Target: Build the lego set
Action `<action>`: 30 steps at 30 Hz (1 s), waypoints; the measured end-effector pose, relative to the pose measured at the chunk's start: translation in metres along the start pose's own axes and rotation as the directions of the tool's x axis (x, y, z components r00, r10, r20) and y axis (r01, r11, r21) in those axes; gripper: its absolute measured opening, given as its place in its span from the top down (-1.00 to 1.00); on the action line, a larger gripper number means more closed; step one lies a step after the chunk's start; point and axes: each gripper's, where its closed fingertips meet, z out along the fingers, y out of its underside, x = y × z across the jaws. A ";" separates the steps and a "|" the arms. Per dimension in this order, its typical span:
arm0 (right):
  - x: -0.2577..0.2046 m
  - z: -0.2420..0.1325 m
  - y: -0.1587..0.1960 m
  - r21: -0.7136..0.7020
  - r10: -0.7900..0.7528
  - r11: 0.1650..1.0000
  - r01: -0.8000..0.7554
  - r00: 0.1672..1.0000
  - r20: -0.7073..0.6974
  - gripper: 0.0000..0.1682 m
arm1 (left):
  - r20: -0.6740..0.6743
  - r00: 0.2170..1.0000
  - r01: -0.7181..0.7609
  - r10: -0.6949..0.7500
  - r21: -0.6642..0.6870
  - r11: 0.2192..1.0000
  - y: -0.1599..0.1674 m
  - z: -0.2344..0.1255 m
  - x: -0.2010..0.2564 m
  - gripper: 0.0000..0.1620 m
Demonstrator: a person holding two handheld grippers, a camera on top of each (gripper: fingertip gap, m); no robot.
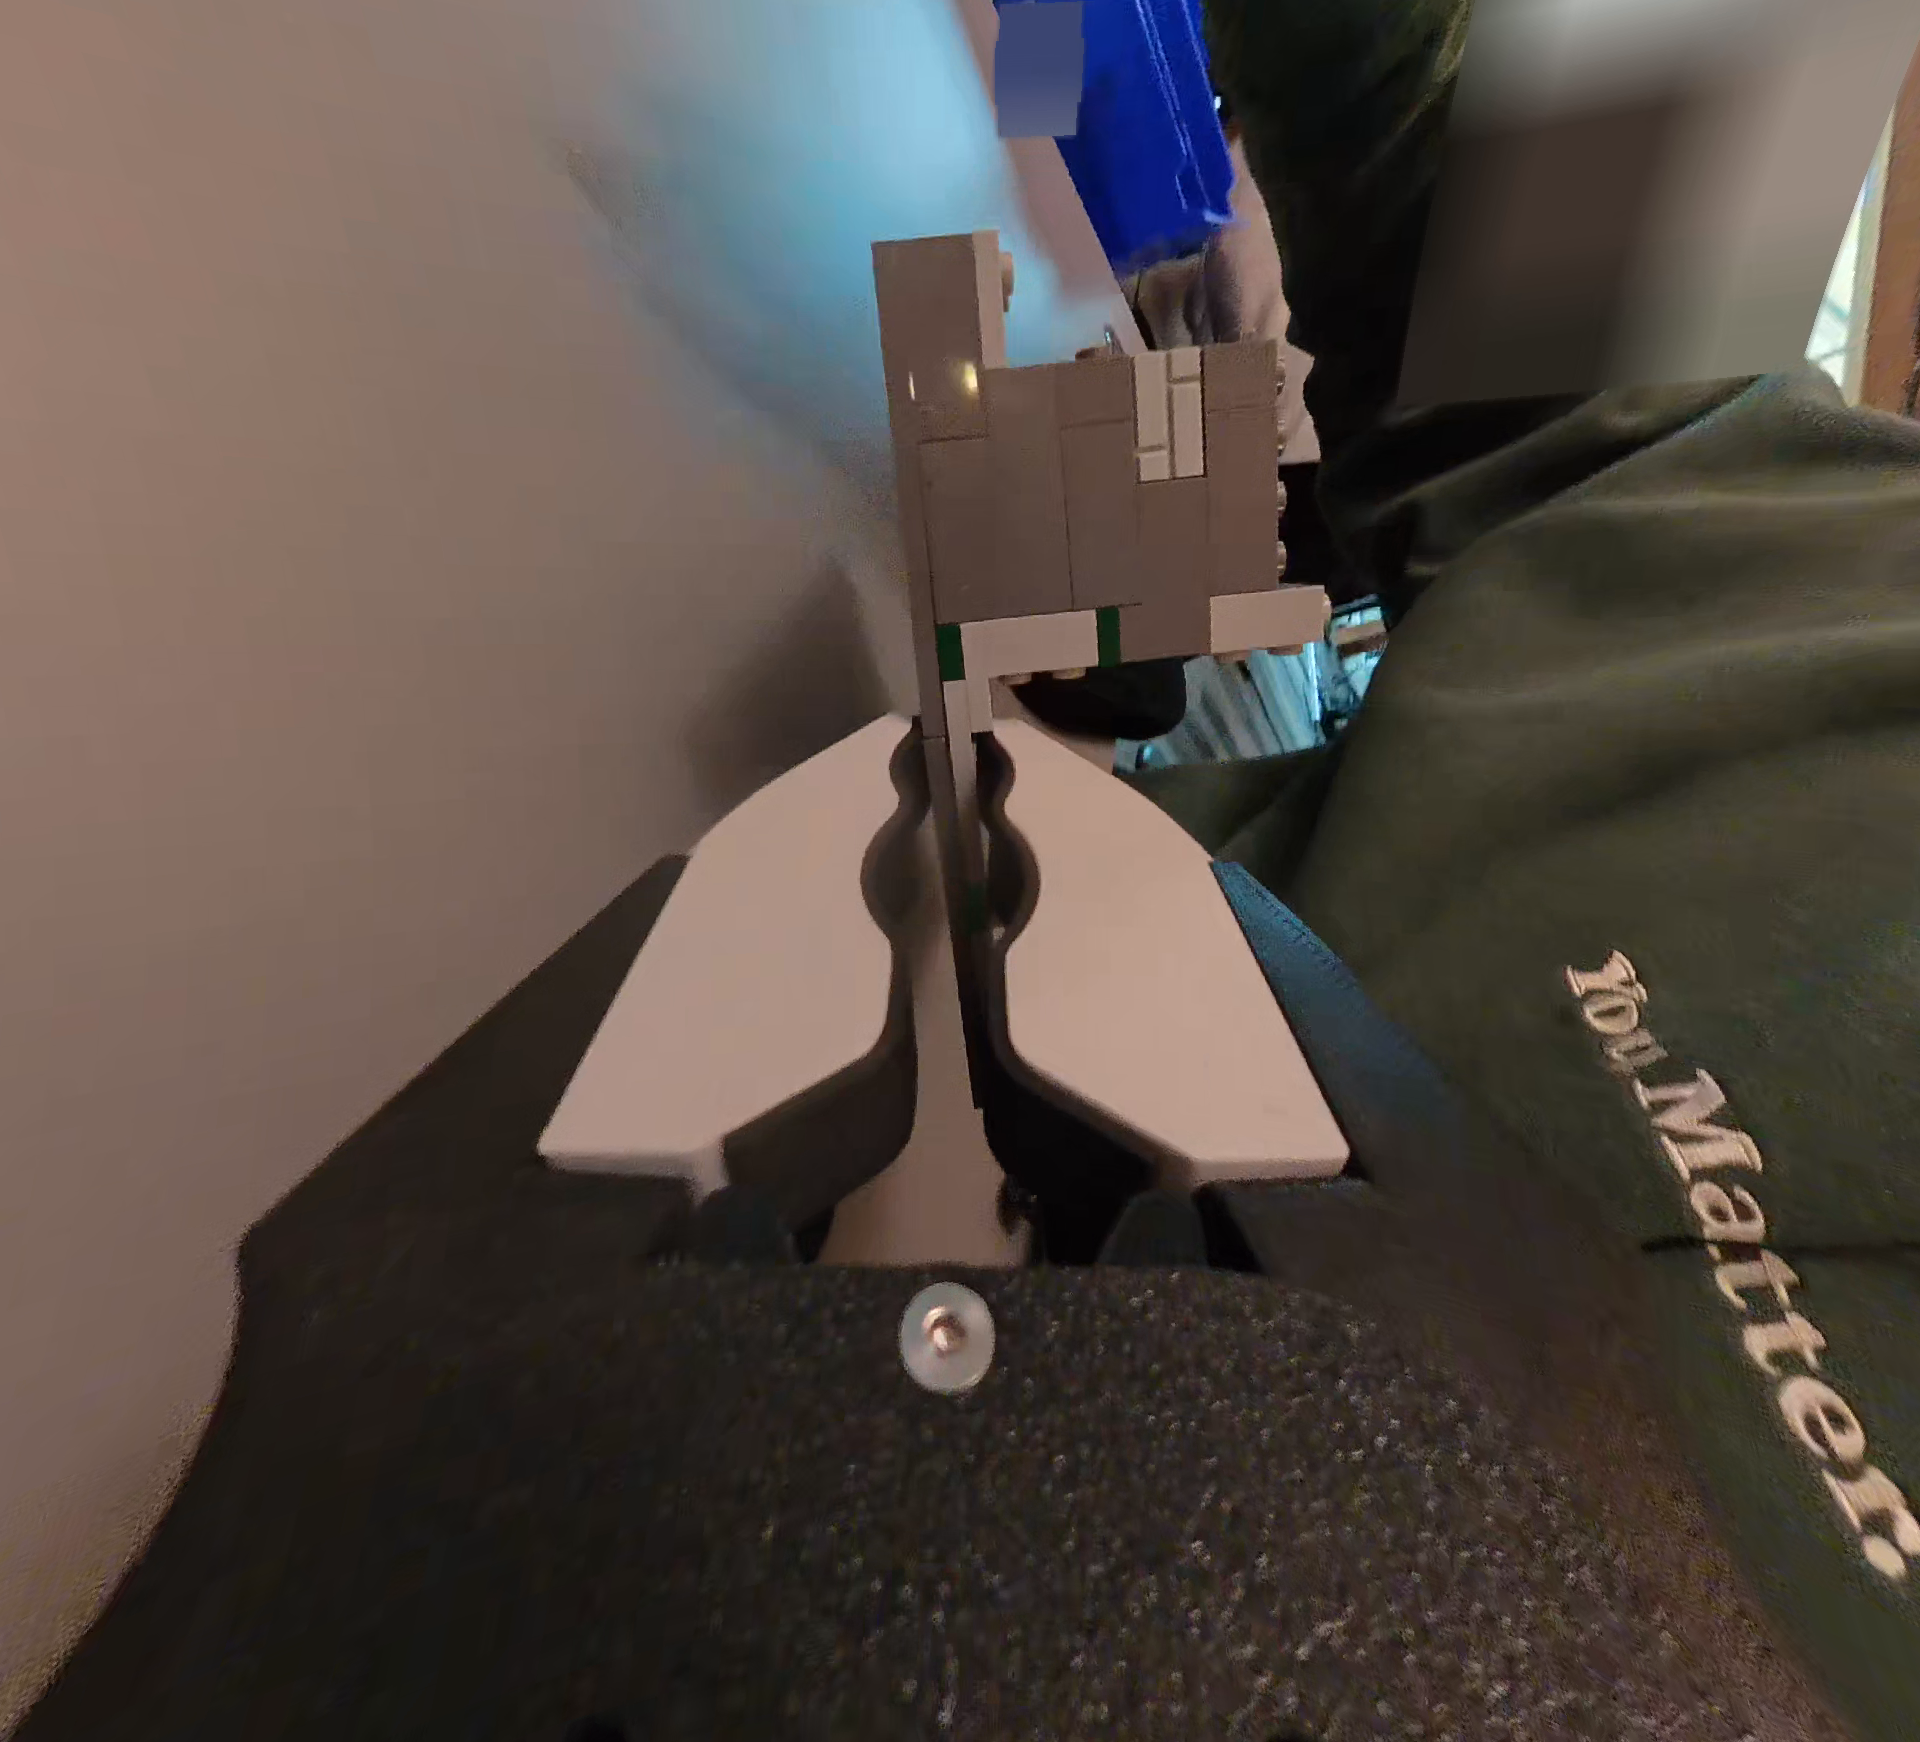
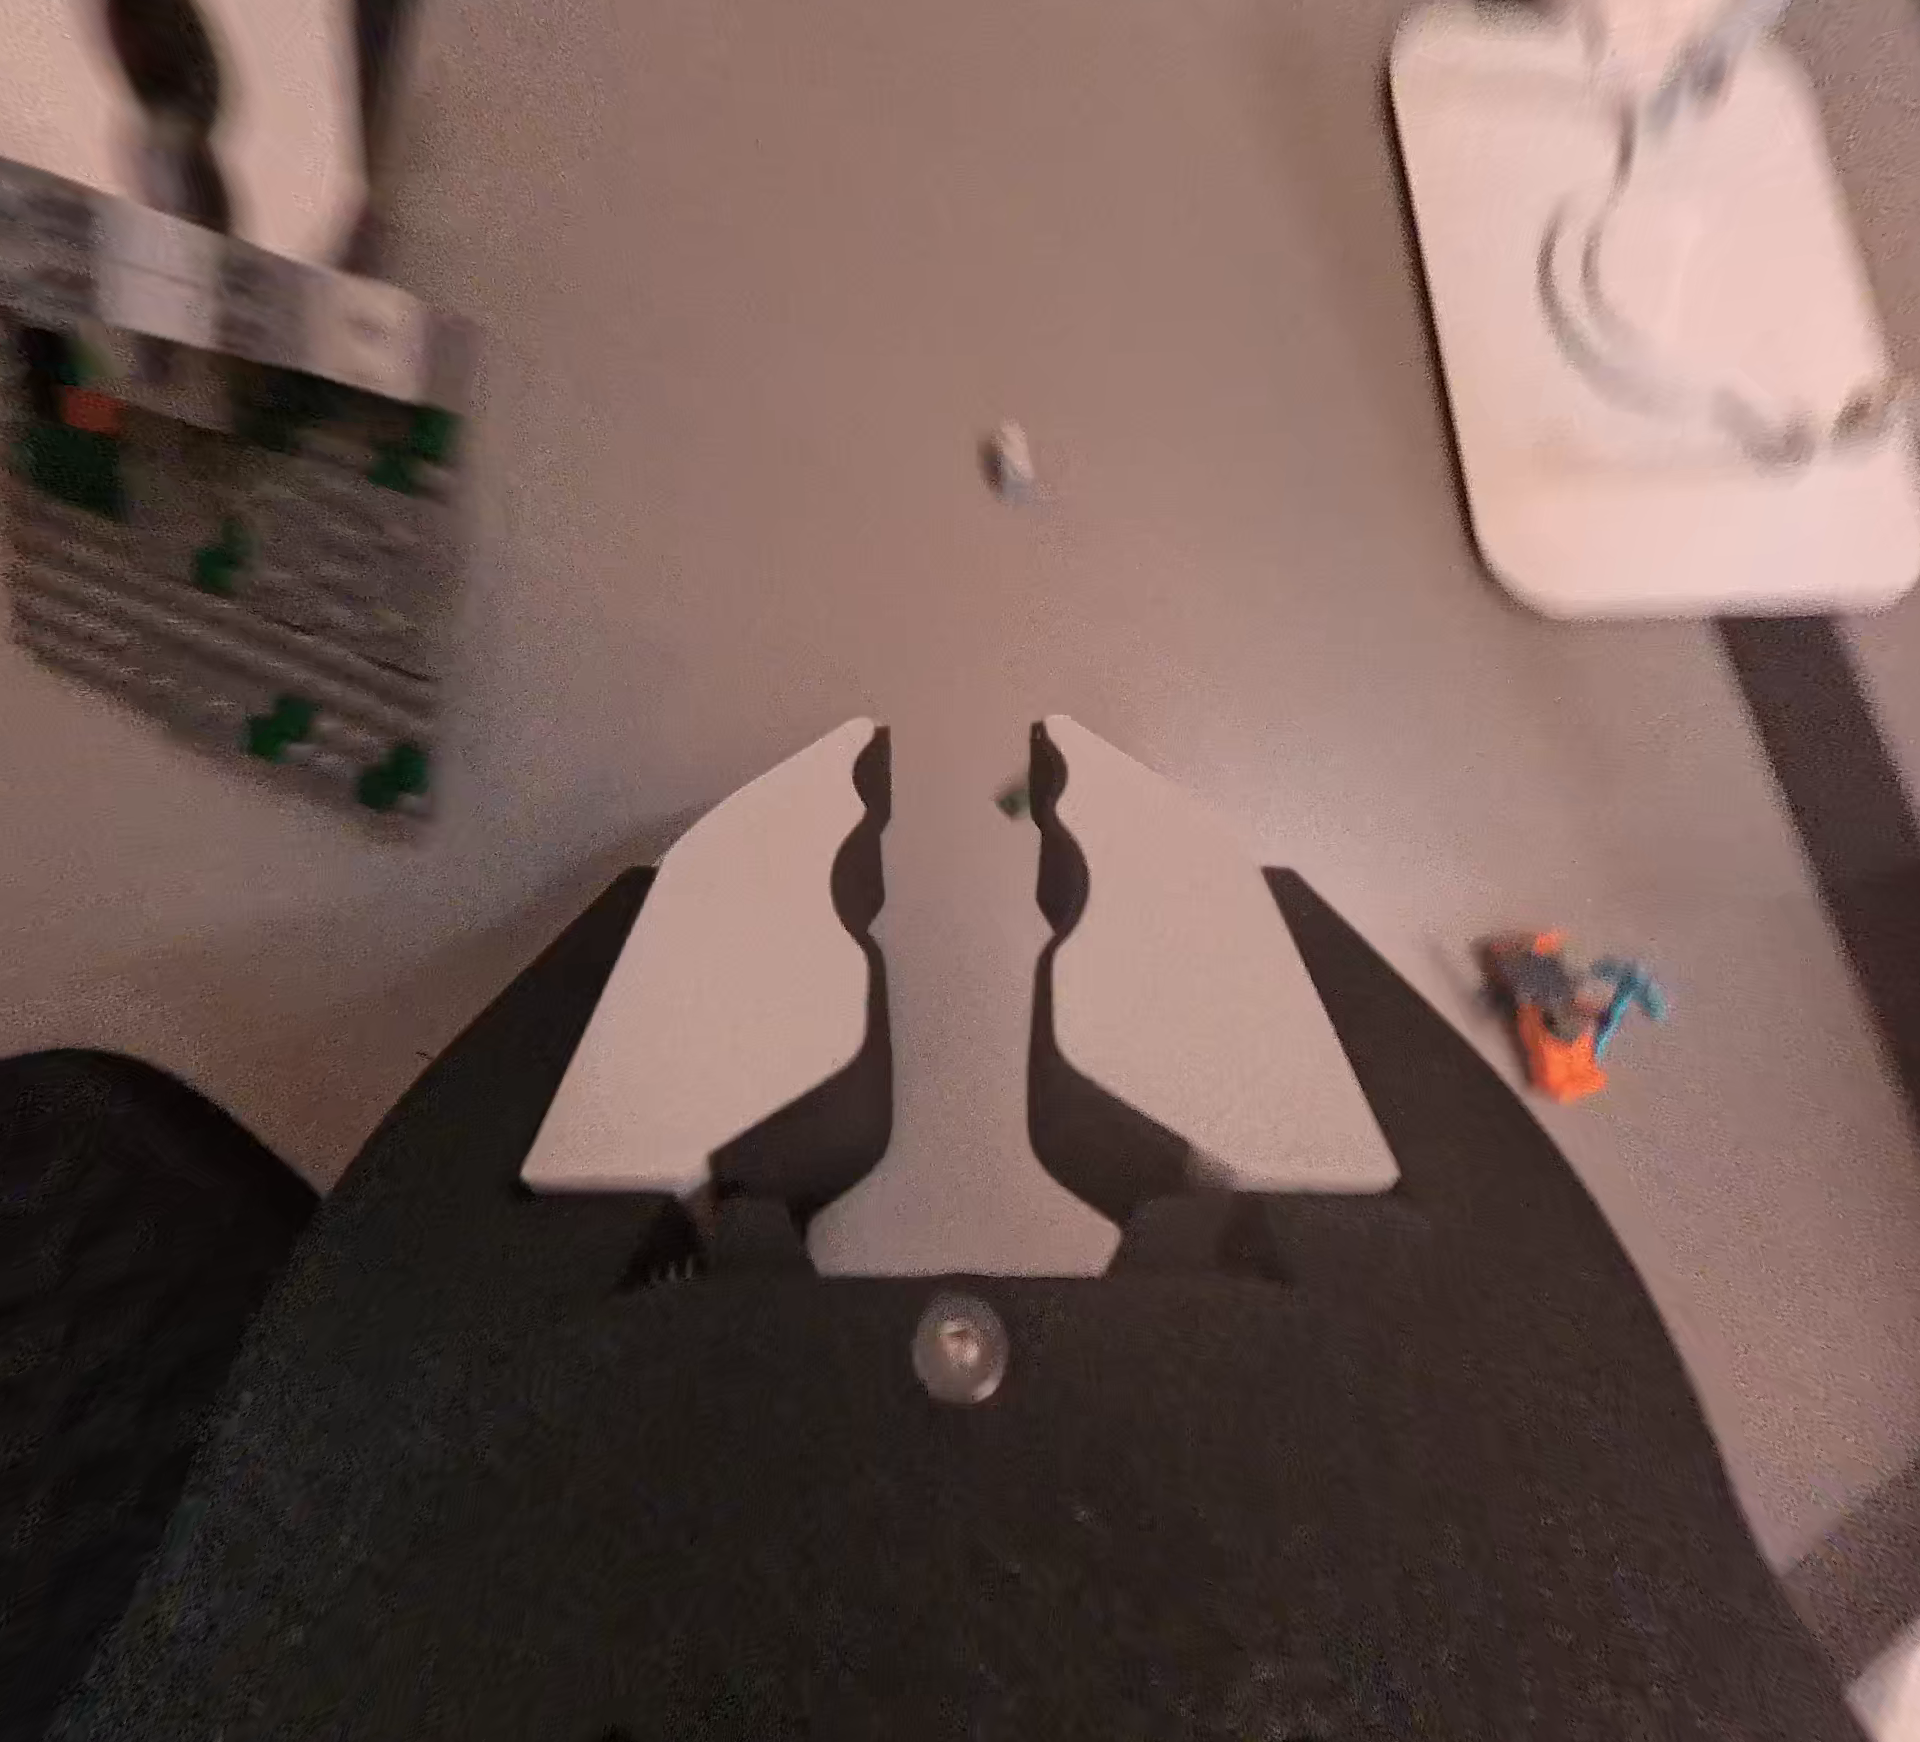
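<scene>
Two grippers (image 1: 948, 736) (image 2: 961, 736) — one lego build (image 1: 1081, 487); one brick (image 2: 1010, 463)

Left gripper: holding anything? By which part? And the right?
Left gripper is shut on the grey lego build, pinching its thin bottom plate edge. Right gripper is open, holding nothing.

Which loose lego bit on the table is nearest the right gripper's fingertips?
The tiny green piece beside the right gripper; the pale piece and orange-teal cluster lie farther.
</scene>
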 end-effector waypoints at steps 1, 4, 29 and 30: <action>0.012 0.007 0.014 -0.050 0.057 0.997 -0.057 0.998 -0.001 0.70 | -0.003 1.000 0.009 -0.009 0.019 1.000 -0.002 0.001 -0.001 0.90; 0.029 0.024 0.038 -0.162 0.121 0.980 -0.119 0.993 0.002 0.68 | -0.020 1.000 0.018 -0.017 0.066 0.998 -0.010 0.003 -0.002 0.90; -0.064 -0.012 -0.067 0.097 -0.537 0.842 0.531 0.842 0.045 0.81 | -0.094 0.994 0.065 -0.055 0.108 0.992 -0.016 0.006 -0.009 0.90; -0.076 -0.014 -0.069 0.089 -0.588 0.808 0.583 0.806 0.060 0.81 | -0.100 0.993 0.067 -0.058 0.093 0.993 -0.014 0.007 -0.007 0.90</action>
